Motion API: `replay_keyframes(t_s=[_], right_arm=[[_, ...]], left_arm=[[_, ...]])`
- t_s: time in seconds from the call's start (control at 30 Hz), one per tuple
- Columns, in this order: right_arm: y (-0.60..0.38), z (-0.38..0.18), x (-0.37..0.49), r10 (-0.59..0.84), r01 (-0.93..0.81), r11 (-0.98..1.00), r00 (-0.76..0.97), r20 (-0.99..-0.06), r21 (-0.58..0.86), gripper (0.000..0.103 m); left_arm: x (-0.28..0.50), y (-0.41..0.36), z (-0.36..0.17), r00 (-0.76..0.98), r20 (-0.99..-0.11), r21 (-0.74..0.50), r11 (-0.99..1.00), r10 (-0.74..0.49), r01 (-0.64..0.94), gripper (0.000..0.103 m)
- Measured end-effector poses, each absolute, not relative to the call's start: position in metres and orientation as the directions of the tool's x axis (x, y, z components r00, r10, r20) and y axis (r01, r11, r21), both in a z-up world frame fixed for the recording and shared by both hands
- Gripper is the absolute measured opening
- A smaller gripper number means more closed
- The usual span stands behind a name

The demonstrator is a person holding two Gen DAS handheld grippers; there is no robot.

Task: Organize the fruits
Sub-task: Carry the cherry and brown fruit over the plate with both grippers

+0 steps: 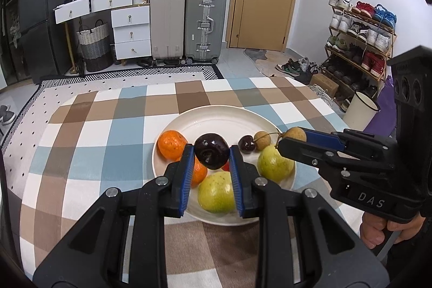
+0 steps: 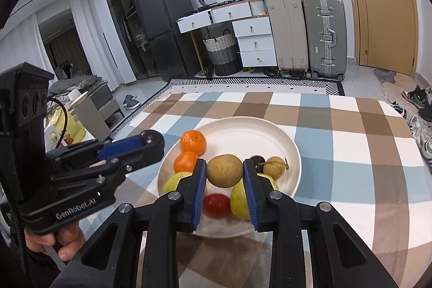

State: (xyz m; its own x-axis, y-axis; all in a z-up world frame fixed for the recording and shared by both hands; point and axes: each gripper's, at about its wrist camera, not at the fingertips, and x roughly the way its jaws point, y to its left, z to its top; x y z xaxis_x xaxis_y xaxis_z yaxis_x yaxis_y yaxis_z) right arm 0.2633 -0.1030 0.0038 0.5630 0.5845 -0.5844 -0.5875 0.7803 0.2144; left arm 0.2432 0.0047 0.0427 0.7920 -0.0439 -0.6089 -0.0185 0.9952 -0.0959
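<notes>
A white plate (image 1: 224, 116) (image 2: 243, 131) on the checked tablecloth holds two oranges (image 1: 172, 144) (image 2: 193, 142), two green fruits (image 1: 274, 162) (image 2: 240, 199), a dark cherry (image 1: 246, 143), a brown longan (image 1: 263, 140) (image 2: 274, 166) and a small red fruit (image 2: 216, 205). My left gripper (image 1: 212, 153) (image 2: 154, 143) is shut on another dark cherry (image 1: 212, 154), held above the plate's near-left side. My right gripper (image 2: 224, 172) (image 1: 291, 142) is shut on a second brown longan (image 2: 224, 171) (image 1: 295, 134), held over the plate's right side. A hand (image 1: 378, 228) grips each handle.
The checked tablecloth (image 1: 108, 131) covers the table out to its far edge. A white enamel bucket (image 1: 361, 112) stands past the table's right edge, beside a shoe rack (image 1: 361, 45). Suitcases (image 1: 186, 23), white drawers and a door line the far wall.
</notes>
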Motion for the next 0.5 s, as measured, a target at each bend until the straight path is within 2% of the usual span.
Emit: replay_keyframes(t_s=[0.5], right_arm=[[-0.090,0.005,0.290,0.566,-0.572,0.793,0.569,-0.597,0.208,0.028]], left_arm=[[0.268,0.010,0.034,0.787,-0.616,-0.106,0.994,-0.037,-0.036,0.023]])
